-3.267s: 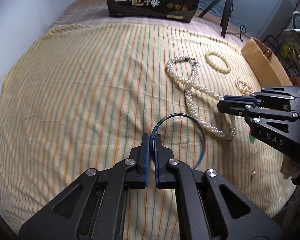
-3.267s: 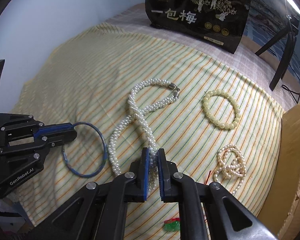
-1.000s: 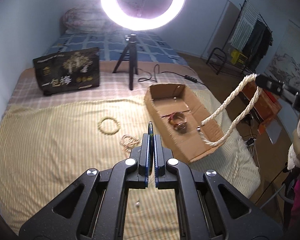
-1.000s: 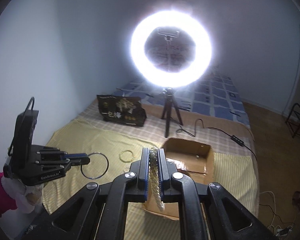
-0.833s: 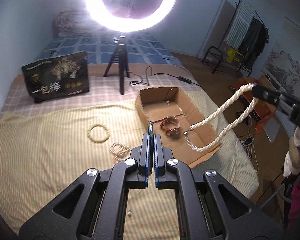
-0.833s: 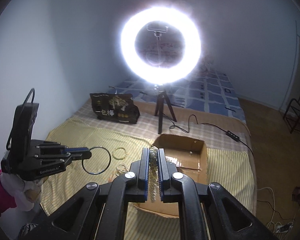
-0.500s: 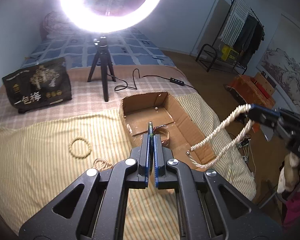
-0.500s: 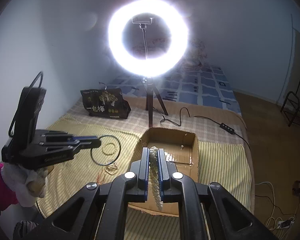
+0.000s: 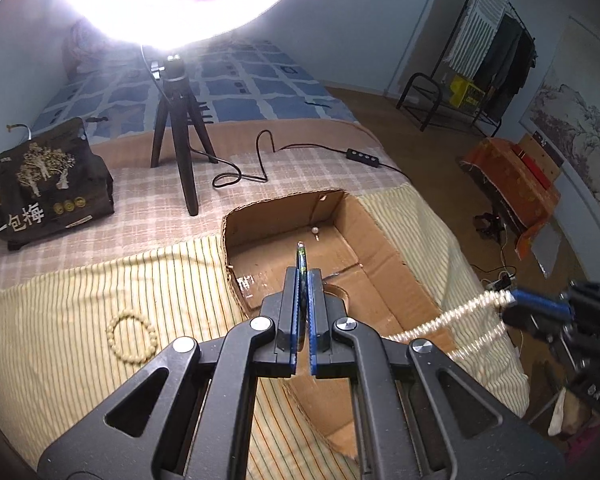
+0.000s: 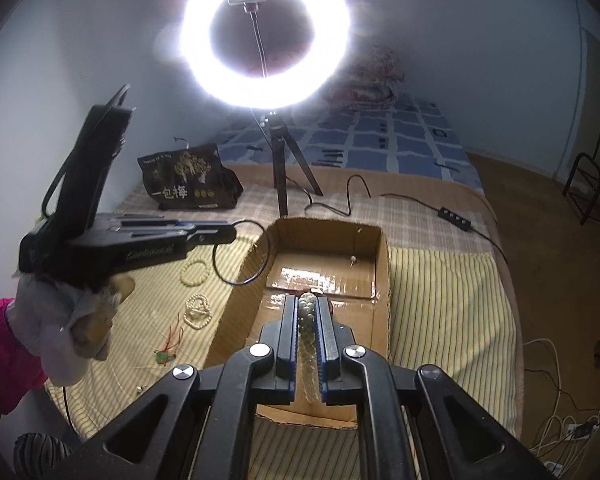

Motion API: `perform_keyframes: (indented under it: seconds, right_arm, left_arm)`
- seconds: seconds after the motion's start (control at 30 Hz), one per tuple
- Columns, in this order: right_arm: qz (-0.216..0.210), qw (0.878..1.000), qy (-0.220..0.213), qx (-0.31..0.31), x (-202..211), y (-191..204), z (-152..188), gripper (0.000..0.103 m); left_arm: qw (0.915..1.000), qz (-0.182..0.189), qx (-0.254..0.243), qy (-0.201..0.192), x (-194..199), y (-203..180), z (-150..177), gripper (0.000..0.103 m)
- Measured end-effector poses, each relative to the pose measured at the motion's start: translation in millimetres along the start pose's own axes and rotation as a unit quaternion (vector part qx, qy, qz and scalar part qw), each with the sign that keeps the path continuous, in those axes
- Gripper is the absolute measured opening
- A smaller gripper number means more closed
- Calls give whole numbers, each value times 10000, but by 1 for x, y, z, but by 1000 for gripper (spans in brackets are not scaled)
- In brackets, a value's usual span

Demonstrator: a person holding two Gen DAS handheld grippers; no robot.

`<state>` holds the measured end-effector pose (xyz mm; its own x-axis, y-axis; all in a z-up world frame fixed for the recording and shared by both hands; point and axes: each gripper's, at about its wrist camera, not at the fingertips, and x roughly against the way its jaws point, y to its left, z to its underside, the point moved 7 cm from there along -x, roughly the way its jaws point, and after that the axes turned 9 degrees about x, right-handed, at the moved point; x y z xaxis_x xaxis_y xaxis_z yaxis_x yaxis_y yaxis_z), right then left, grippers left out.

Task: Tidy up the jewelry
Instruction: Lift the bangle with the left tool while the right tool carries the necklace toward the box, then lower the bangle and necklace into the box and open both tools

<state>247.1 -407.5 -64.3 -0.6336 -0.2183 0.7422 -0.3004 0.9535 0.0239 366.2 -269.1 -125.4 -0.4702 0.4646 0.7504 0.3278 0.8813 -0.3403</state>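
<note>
Now both pieces hang over the cardboard box at the bed's right edge: the left claw is pinching the thin blue bangle, the right claw the pearl necklace. Next, I judge, each claw must sink into the box and spread. The black bag reads "一包梅"; a bead bracelet lies on the striped sheet.

Both pieces have left the striped cloth — the blue bangle, clamped in the left gripper, now hangs at the cardboard box's left wall, mid-frame. The pearl necklace, pinched in the right gripper, has sunk toward the box's near right corner.
</note>
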Motion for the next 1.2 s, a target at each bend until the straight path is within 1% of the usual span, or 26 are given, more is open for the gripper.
perform_keyframes:
  seconds: [0.13, 0.3, 0.43, 0.47, 0.5, 0.53, 0.57, 0.6, 0.63, 0.67, 0.7, 0.73, 0.8, 0.93, 0.97, 1.03, 1.1, 1.2]
  right_arm:
    - [-39, 9999, 104, -36, -11, -2, 8, 5]
    - [-117, 9997, 204, -113, -23, -5, 17, 5]
    - [-170, 9995, 249, -126, -29, -5, 20, 6]
    - [-177, 9995, 224, -127, -29, -5, 20, 11]
    - [-178, 9996, 204, -123, -28, -4, 19, 25]
    - [-182, 9996, 183, -118, -28, -4, 18, 32]
    - [-204, 9996, 153, -102, -27, -2, 17, 42]
    - [-209, 9996, 145, -90, -26, -1, 17, 51]
    - [-183, 9997, 133, -78, -26, 0, 16, 56]
    - [-146, 9998, 106, -56, -24, 1, 16, 66]
    - [-96, 9999, 74, -41, -23, 2, 16, 74]
    - [-57, 10000, 48, -34, -22, 2, 15, 77]
    - [14, 10000, 12, -28, -19, 4, 16, 86]
    - [120, 9999, 11, -68, -15, 3, 17, 91]
    - [159, 9998, 18, -83, -14, 3, 17, 93]
    - [201, 9998, 1, -88, -11, 4, 18, 94]
    - [210, 9998, -30, -71, -7, 7, 18, 97]
    - [234, 9997, -54, -5, -2, 13, 18, 99]
  left_arm:
    - [9999, -90, 82, 86, -20, 6, -3, 1]
    - [9997, -187, 139, 118, -35, 12, -5, 1]
    - [9996, -106, 177, 181, -41, 13, -7, 1]
    - [9996, -126, 146, 192, -41, 12, -7, 1]
    - [9996, -140, 99, 218, -41, 11, -6, 1]
    - [9995, -161, 56, 258, -42, 10, -5, 4]
    - [9994, -191, 23, 283, -43, 10, -5, 8]
    - [9993, -219, -8, 288, -42, 9, -4, 24]
    - [9993, -261, -35, 252, -41, 10, -3, 41]
    - [9994, -283, -39, 205, -39, 10, -2, 45]
    - [9995, -283, -41, 166, -36, 11, -2, 46]
    - [9995, -275, -41, 173, -35, 12, -1, 46]
    - [9994, -305, -40, 181, -32, 14, 0, 46]
    - [9992, -378, -83, 134, -21, 18, 0, 47]
    - [9990, -412, -99, 115, -17, 20, 0, 49]
    - [9989, -461, -102, 21, -7, 26, 0, 57]
    - [9987, -495, -91, -56, 4, 32, -1, 57]
    - [9980, -602, -102, -136, 20, 42, -1, 57]
